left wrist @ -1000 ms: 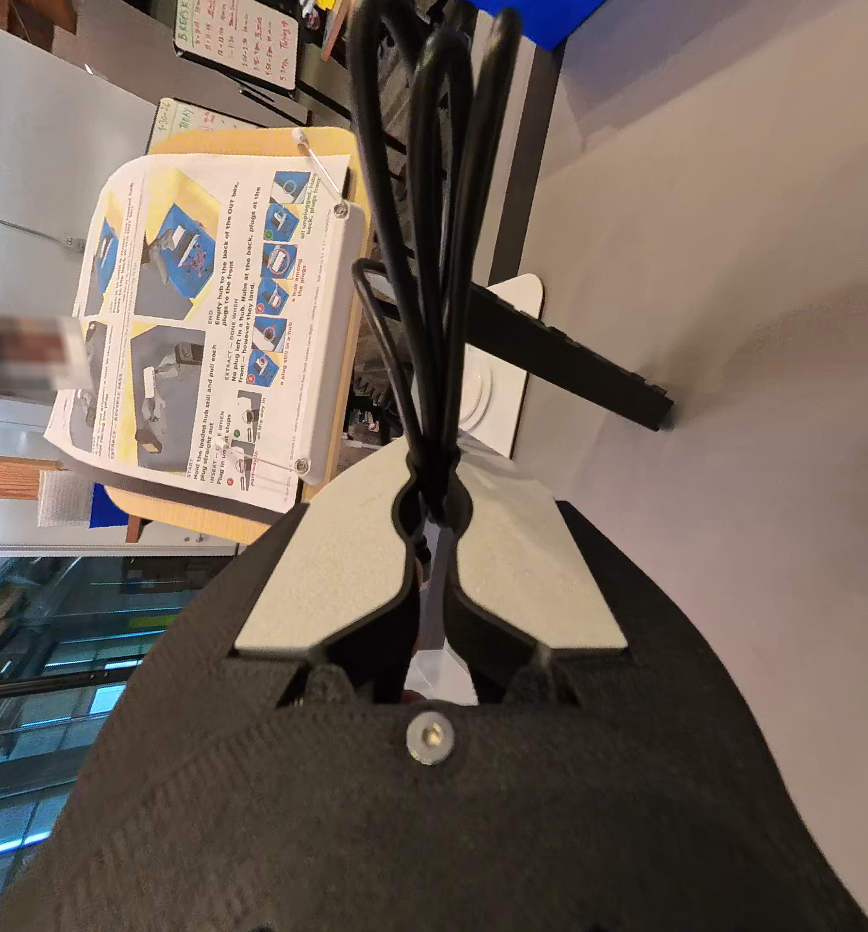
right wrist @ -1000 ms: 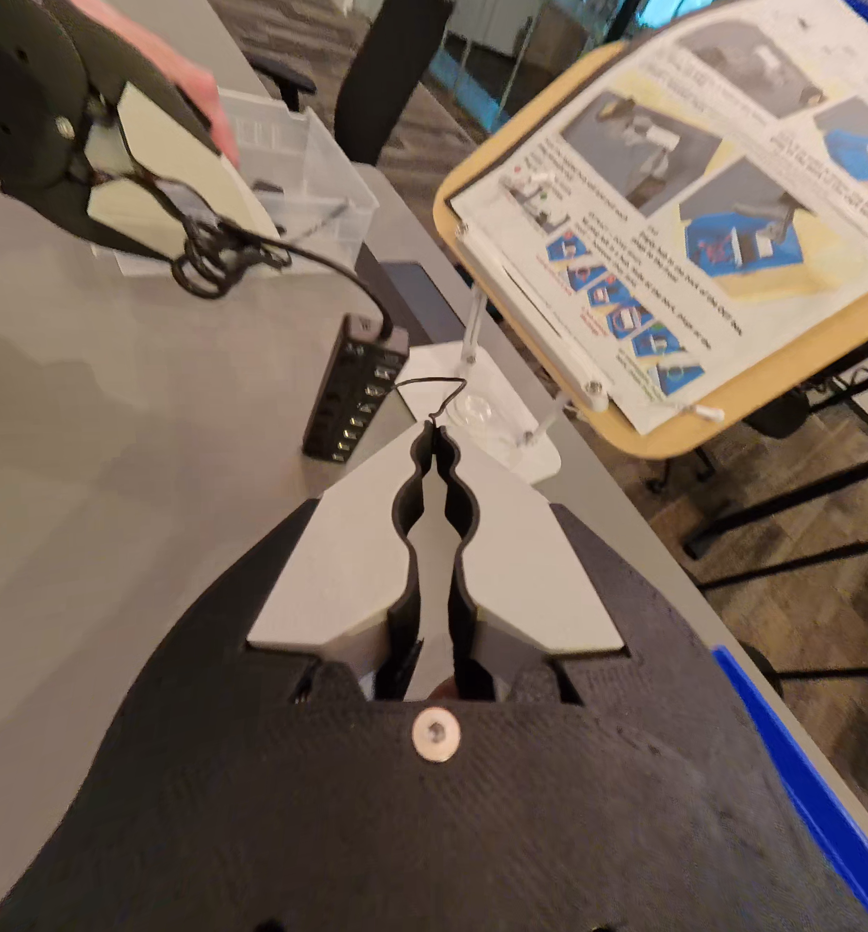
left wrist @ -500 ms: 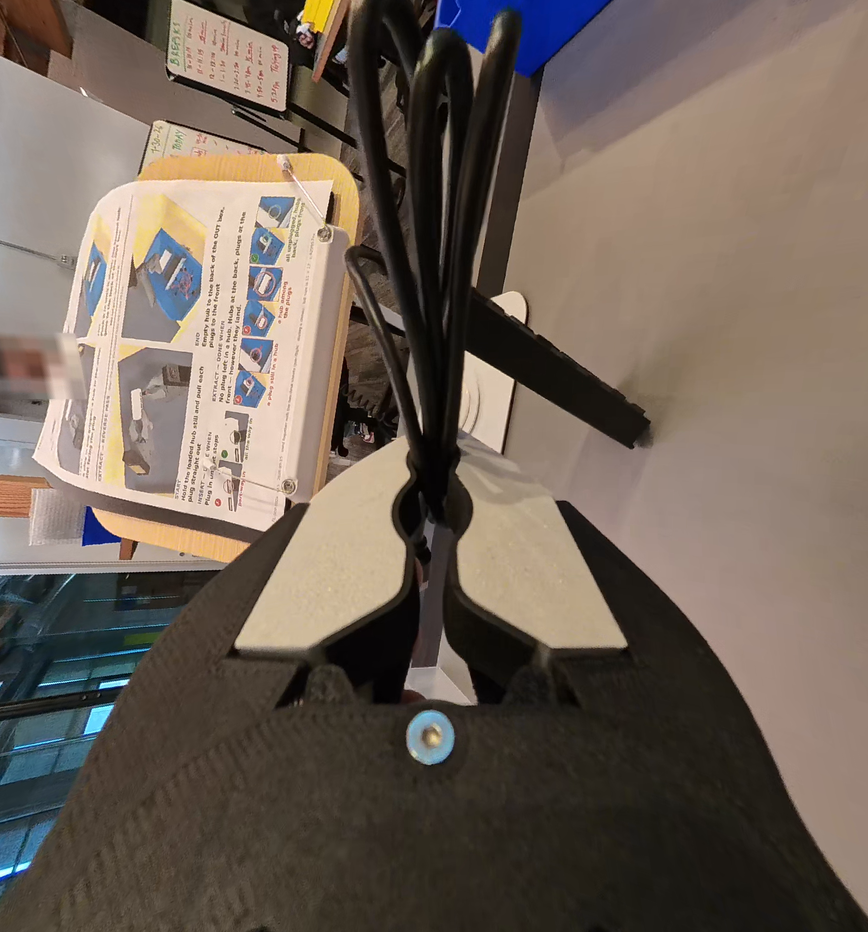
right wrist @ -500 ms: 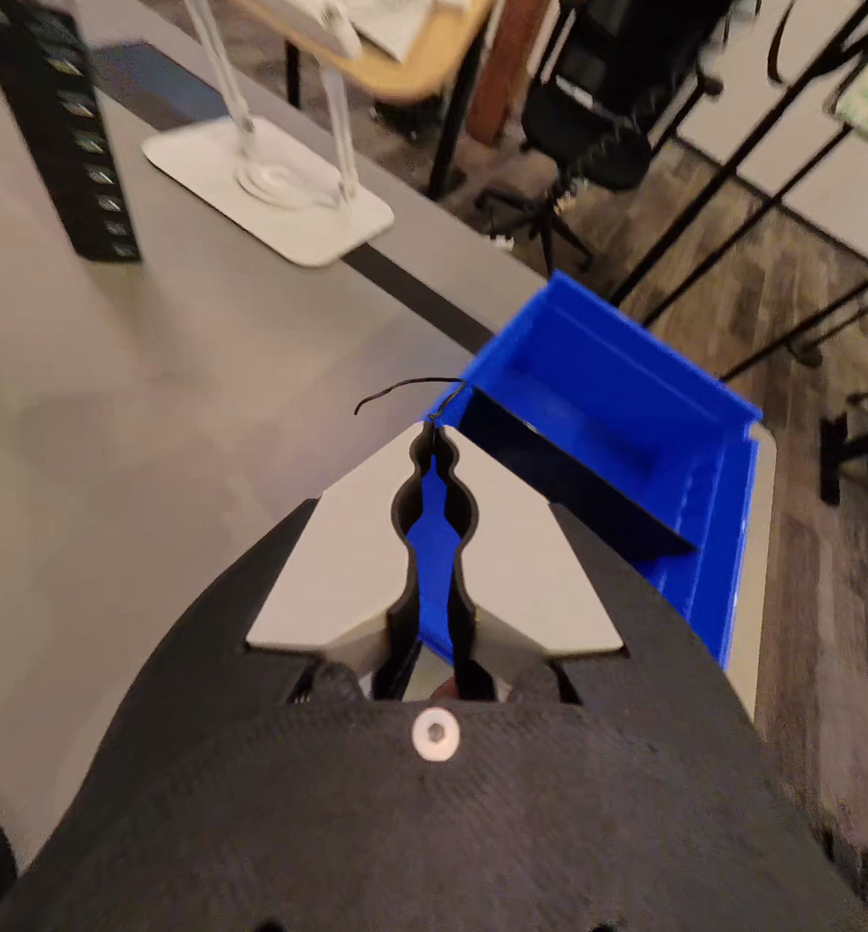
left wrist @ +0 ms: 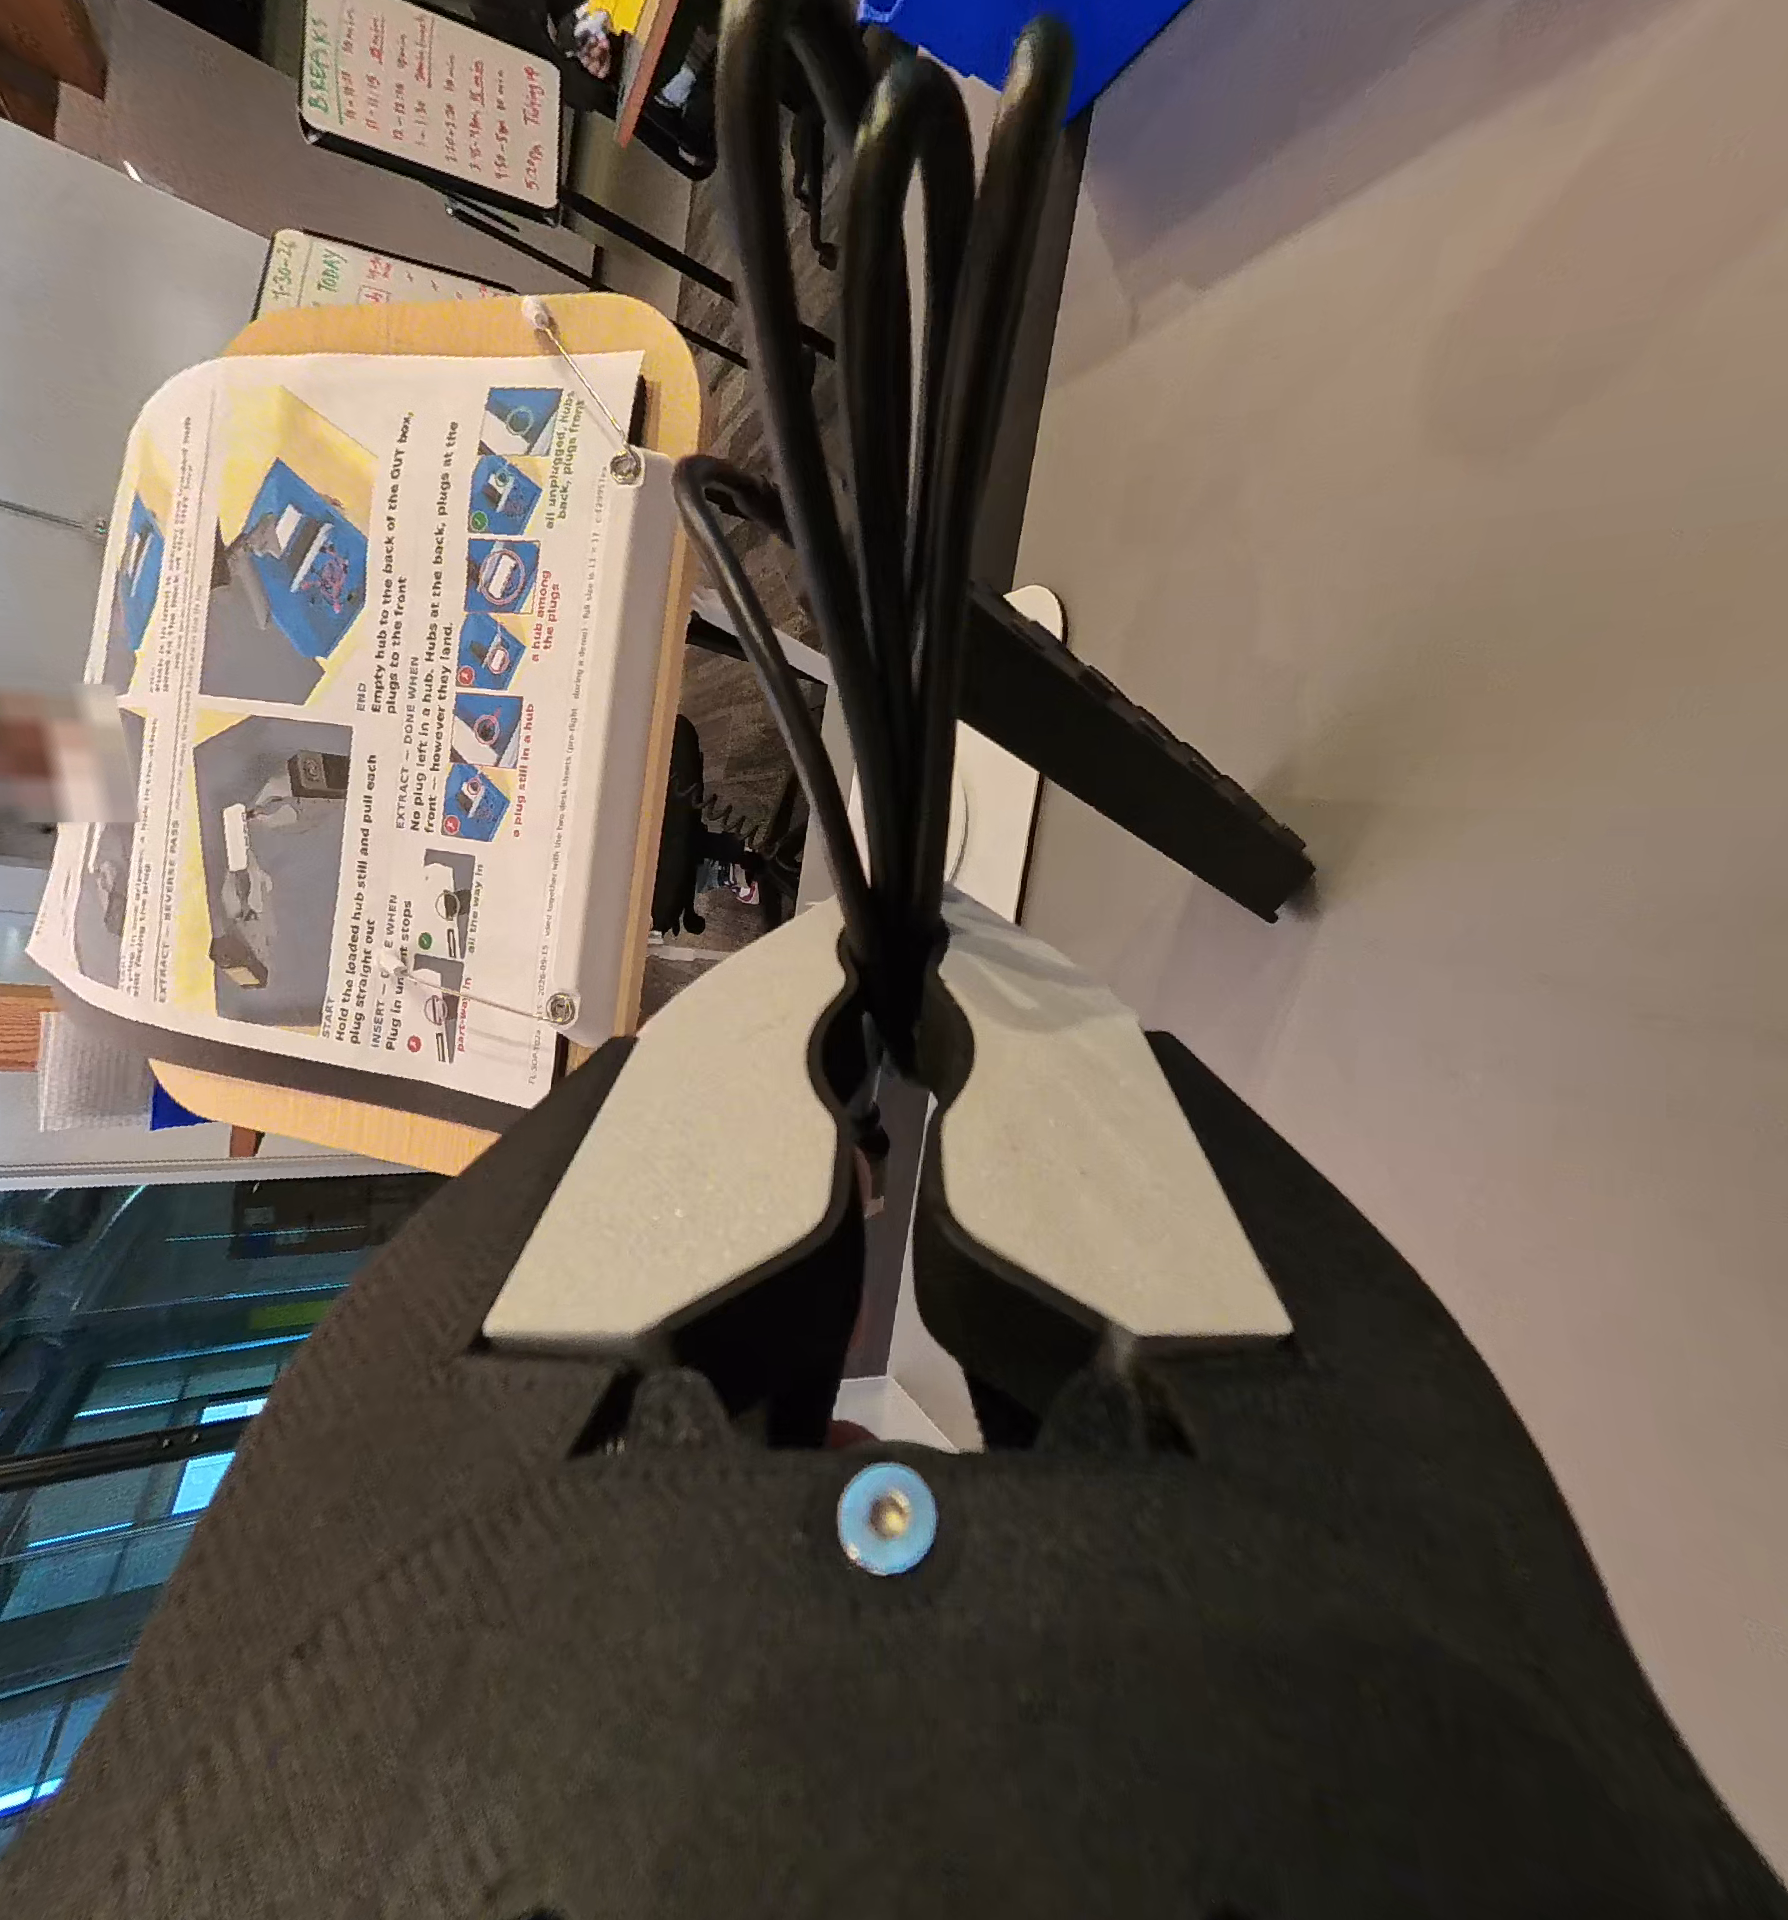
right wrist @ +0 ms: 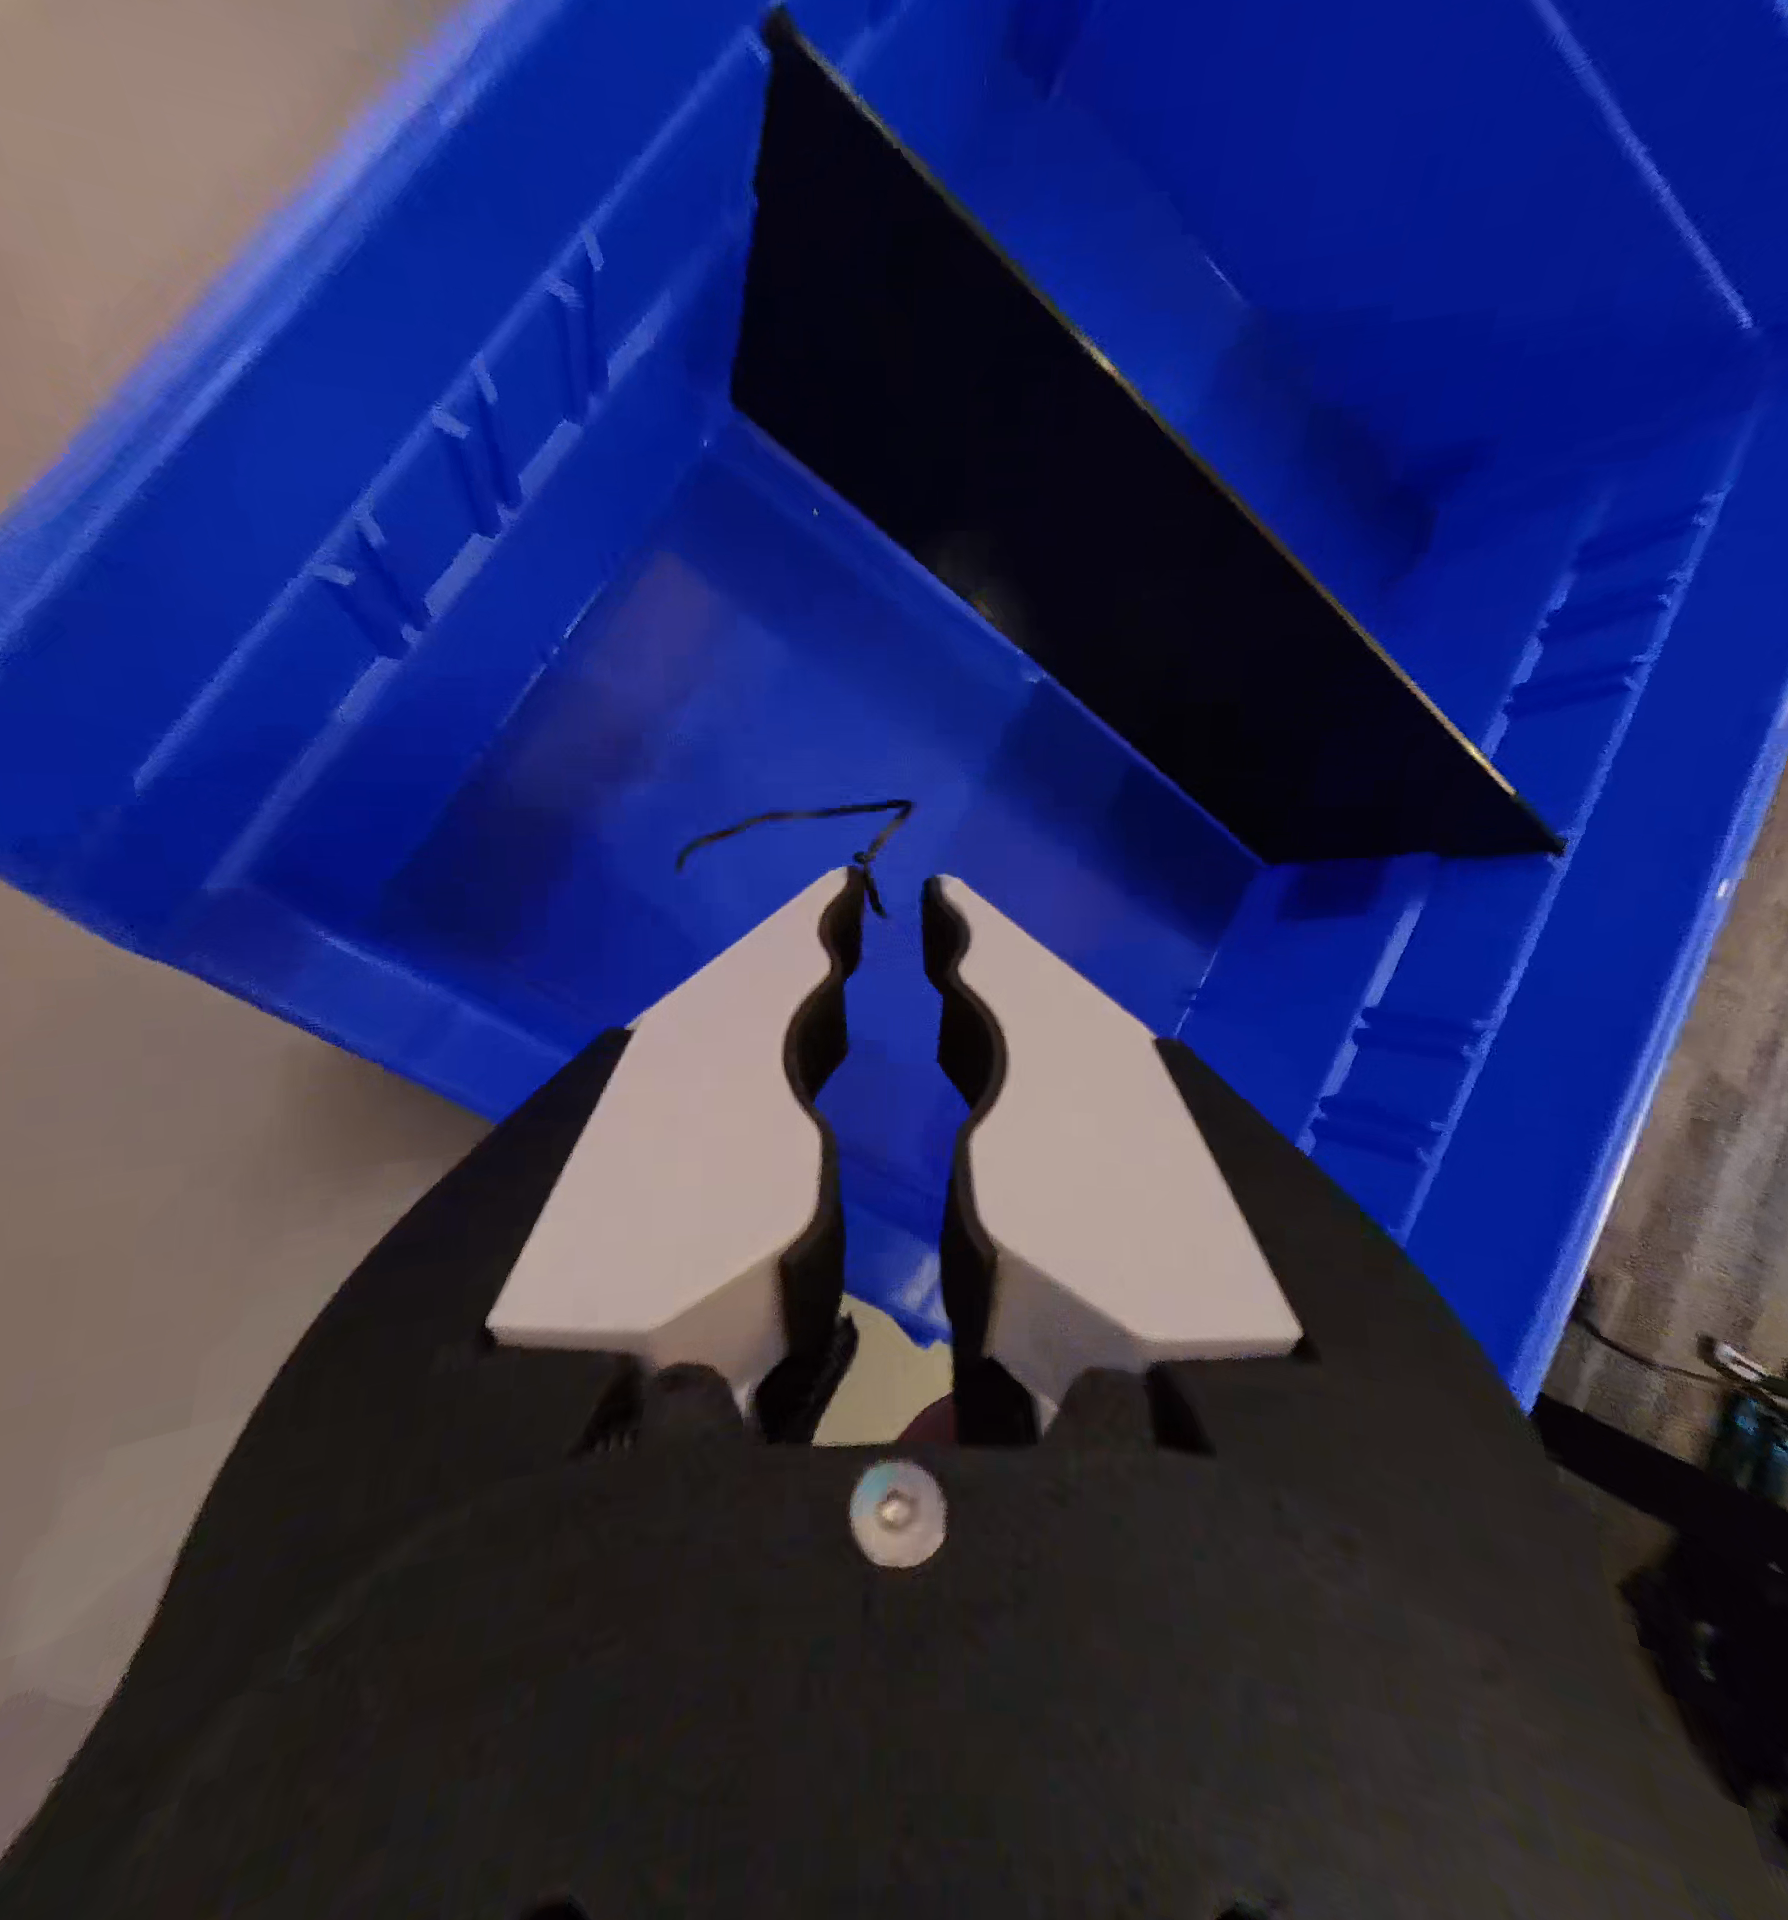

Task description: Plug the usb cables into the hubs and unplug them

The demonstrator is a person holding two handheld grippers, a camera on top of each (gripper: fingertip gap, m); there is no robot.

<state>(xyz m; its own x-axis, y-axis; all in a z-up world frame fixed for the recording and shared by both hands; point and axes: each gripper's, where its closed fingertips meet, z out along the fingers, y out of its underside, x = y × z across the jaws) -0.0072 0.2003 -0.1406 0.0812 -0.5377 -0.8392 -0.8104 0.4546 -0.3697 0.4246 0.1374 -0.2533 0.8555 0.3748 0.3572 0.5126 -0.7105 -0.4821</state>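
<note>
My left gripper (left wrist: 895, 966) is shut on a bundled black USB cable (left wrist: 869, 520), whose loops stand up past the fingertips. The cable's lead runs to a black multi-port hub (left wrist: 1129, 748) lying on the grey table beyond. My right gripper (right wrist: 888, 883) is over the near compartment of a blue bin (right wrist: 433, 540), with its jaws a little apart. A thin black twist tie (right wrist: 796, 826) hangs at the left fingertip (right wrist: 838, 894). I cannot tell whether it still clings there.
A black divider (right wrist: 1077, 468) splits the blue bin. An instruction sheet on a wooden board (left wrist: 370, 707) stands behind the hub on a stand with a white base (left wrist: 1004, 790). The grey table (right wrist: 90, 1143) is left of the bin and the floor is right of it. Across from one pair of fingers to the other is roughly 45 centimetres.
My right gripper swung away from the hub and over the blue bin, and its jaws parted. My left gripper held the cable bundle almost still.
</note>
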